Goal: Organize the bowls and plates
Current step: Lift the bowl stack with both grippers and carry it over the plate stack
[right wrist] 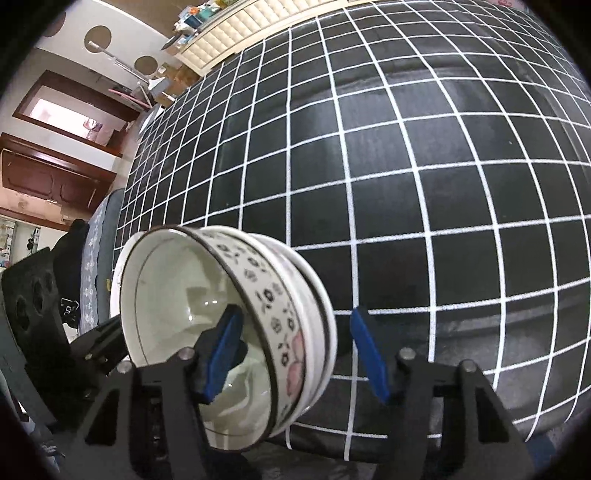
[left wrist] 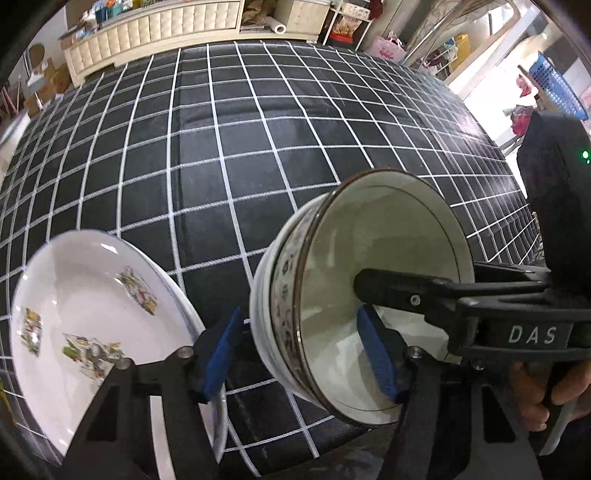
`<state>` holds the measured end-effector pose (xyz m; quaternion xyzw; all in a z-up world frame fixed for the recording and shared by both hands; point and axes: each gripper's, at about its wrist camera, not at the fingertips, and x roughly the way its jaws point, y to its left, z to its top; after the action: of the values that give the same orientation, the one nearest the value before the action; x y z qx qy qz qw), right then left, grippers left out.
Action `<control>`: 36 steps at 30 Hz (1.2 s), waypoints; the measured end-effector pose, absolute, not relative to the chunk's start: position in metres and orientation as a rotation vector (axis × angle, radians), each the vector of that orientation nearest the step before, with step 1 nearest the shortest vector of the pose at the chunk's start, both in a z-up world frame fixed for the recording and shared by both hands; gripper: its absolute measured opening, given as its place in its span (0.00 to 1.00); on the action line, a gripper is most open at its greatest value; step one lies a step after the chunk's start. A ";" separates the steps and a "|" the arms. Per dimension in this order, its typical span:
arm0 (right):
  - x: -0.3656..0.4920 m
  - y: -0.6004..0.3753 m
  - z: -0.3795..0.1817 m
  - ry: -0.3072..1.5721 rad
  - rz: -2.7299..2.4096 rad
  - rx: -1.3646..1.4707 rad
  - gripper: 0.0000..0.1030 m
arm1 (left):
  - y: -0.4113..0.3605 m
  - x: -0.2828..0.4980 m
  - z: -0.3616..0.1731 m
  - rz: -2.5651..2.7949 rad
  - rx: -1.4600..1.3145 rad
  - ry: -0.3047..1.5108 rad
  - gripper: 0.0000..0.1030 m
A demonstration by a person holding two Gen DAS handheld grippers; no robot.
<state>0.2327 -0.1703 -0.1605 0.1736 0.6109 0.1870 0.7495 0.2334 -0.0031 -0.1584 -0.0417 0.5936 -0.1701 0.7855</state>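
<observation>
A stack of nested white bowls with a flower band (left wrist: 354,295) stands on the black checked table (left wrist: 258,147). My left gripper (left wrist: 306,354) is open, its blue pads astride the stack's near wall. My right gripper (right wrist: 295,354) is open too, one pad inside the top bowl (right wrist: 192,295), the other outside the wall. The right gripper's fingers (left wrist: 406,291) reach into the bowl in the left wrist view. White flower-printed plates (left wrist: 92,314) lie stacked left of the bowls.
The table's near edge (right wrist: 369,443) runs just below the bowls. A cream padded cabinet (left wrist: 155,29) stands beyond the far edge. A blue basket (left wrist: 557,85) sits off the table at the right. A doorway (right wrist: 62,114) is at the left.
</observation>
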 end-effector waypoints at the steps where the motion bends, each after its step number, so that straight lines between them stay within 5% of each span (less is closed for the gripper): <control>1: 0.233 -0.171 -0.163 1.341 0.418 0.398 0.63 | -0.001 0.230 -0.163 -0.369 -0.101 1.283 0.59; 18: 0.229 -0.177 -0.157 1.343 0.386 0.484 0.55 | -0.011 0.217 -0.160 -0.330 -0.136 1.286 0.55; 36: 0.226 -0.095 -0.089 1.264 0.471 0.346 0.52 | 0.032 0.193 -0.087 -0.240 -0.148 1.153 0.55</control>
<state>0.2260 -0.0953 -0.0888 0.1592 0.5823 0.2170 0.7671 0.1927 0.0321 -0.0869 -0.0698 0.5431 -0.1131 0.8291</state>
